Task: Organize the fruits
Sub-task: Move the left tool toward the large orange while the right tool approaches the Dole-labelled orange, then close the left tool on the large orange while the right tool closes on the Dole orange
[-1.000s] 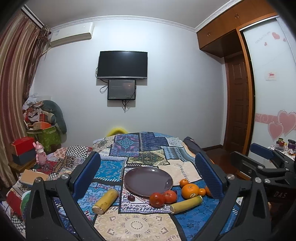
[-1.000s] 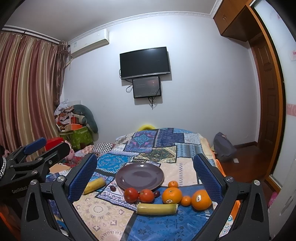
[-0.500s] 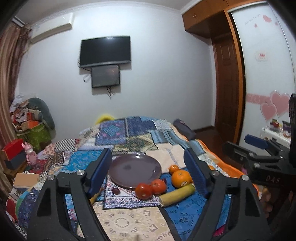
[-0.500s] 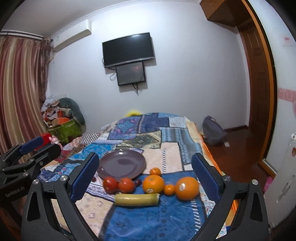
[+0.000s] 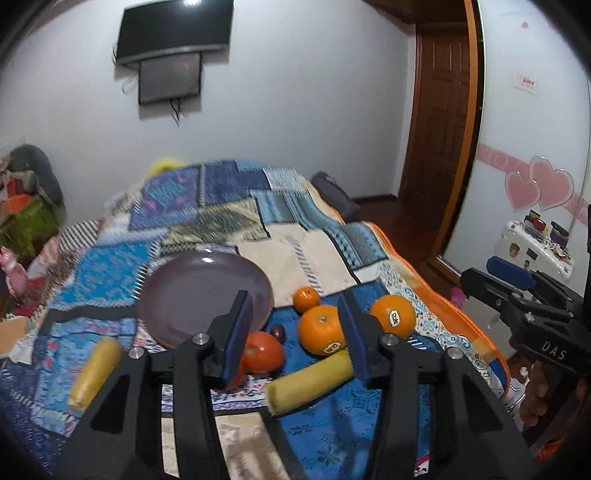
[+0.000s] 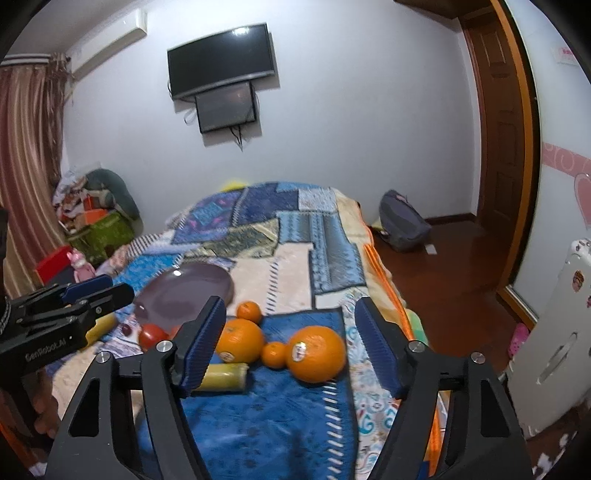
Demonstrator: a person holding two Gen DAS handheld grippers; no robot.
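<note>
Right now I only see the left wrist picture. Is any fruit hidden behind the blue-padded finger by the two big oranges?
Observer: Yes. The right wrist view shows a small round mandarin between the large orange nearer the purple plate and the other large orange.
Operator: Is that second gripper open?
Observer: The right gripper is open and holds nothing; the other large orange lies just ahead, between its fingers.

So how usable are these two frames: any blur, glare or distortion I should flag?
Left wrist view: motion blur smears the quilt and plate, glare spot on the TV, fisheye bends the door frame. Right wrist view: milder blur on the quilt, oranges fairly sharp, dark corner vignette, glare on the TV.
</note>
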